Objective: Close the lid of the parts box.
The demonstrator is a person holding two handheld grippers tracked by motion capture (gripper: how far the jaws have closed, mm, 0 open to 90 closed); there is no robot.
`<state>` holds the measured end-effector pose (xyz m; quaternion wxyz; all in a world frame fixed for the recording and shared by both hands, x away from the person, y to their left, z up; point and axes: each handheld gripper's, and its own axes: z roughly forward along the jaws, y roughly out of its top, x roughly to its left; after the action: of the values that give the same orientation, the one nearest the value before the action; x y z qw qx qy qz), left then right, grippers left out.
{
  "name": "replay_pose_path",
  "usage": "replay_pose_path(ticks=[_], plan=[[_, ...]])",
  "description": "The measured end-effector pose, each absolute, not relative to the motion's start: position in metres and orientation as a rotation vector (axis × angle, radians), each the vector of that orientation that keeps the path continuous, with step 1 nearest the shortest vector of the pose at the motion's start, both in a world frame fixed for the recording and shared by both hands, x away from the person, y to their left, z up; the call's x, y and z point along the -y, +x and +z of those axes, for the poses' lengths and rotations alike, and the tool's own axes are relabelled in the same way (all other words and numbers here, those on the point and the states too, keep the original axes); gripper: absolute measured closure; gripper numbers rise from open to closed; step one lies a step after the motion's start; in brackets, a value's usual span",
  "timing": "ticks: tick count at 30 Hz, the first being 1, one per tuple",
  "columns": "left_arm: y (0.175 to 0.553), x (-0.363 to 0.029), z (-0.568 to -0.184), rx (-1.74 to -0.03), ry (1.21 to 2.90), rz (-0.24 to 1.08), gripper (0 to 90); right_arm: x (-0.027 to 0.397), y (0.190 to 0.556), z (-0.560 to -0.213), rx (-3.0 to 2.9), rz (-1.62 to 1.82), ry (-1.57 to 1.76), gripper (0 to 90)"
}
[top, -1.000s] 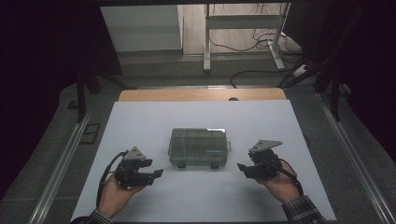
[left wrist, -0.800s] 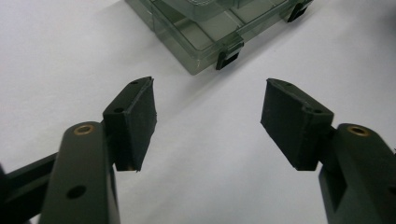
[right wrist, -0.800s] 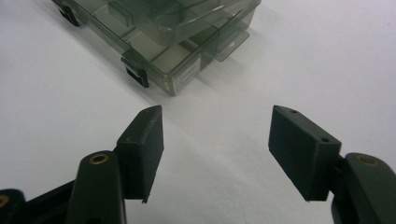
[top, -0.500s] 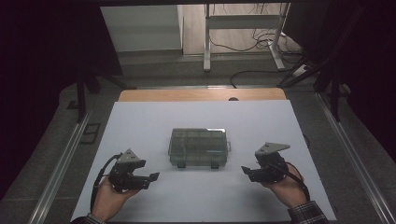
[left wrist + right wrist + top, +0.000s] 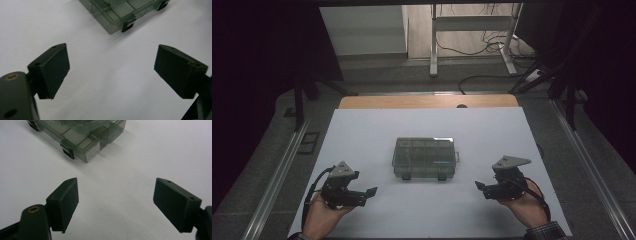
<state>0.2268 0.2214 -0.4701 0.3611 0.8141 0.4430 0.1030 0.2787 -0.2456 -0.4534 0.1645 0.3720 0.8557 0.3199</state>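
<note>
White table (image 5: 377,125) matte, flat; compartment box (image 5: 424,157) at its centre, smoky clear plastic, rectangular, dividers inside, two black latches on near edge, small label, print unreadable; left gripper (image 5: 362,192) near-left of box, right gripper (image 5: 484,189) near-right, both well apart from it; black blocky jaws just been opening, spread, nothing between.

Dim room, grey floor (image 5: 377,75), cables (image 5: 472,47), desk frame (image 5: 472,25).

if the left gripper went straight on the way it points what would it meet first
Probably the near corner of the clear compartment box, by its black latch; until then, bare white table lies ahead of the left gripper.
</note>
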Motion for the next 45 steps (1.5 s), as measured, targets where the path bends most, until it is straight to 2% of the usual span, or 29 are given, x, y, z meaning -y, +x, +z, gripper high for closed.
replay_pose_path(ticks=[8, 18, 45], plan=[[0.222, -0.227, -0.469, -1.157, 2.088, 0.273, 6.2, 0.254, 0.275, -0.452, -2.425, 0.906, 1.067, 18.0], [0.216, -0.239, -0.469, -1.174, 2.055, 0.260, 4.5, 0.266, 0.269, -0.453, -2.412, 0.897, 1.083, 14.5], [0.193, -0.261, -0.471, -1.203, 2.040, 0.416, 0.0, 0.295, 0.247, -0.452, -2.319, 0.936, 1.171, 5.9]])
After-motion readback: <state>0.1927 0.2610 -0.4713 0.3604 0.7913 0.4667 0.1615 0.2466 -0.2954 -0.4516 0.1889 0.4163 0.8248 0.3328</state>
